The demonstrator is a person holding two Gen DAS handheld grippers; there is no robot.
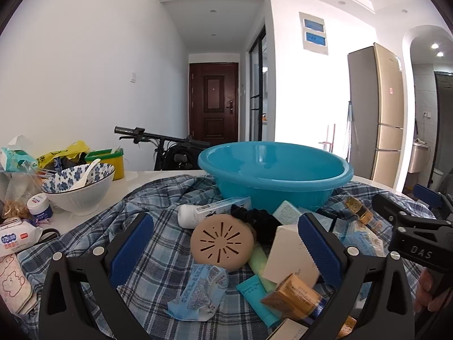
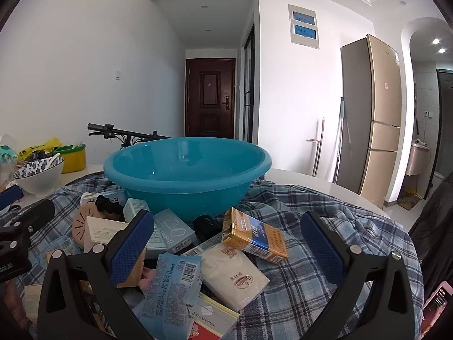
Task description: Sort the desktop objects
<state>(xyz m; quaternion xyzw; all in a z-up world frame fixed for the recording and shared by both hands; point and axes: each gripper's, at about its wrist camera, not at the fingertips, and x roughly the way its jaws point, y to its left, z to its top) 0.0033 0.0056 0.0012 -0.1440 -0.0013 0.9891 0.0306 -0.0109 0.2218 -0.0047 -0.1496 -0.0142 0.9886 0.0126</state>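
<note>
Sorting basically not started: blue basin (image 2: pixel 187 170) at the desk's far edge looks empty. Pile of boxes, packets, tan round disc (image 1: pixel 222 242) all on plaid cloth (image 2: pixel 297 291) near edge. Left gripper (image 1: pixel 223 250) & right gripper (image 2: pixel 226 250) both wide open, holding nothing, over the pile.

Basin (image 2: pixel 187 175) blocks ahead; plaid cloth (image 2: pixel 297 269) right side free.

left claw (image 1: pixel 223 252): jaws spread wide, nothing between the blue pads, level and low | right claw (image 2: pixel 226 250): jaws spread wide, gripping nothing, level, just beside the left claw
</note>
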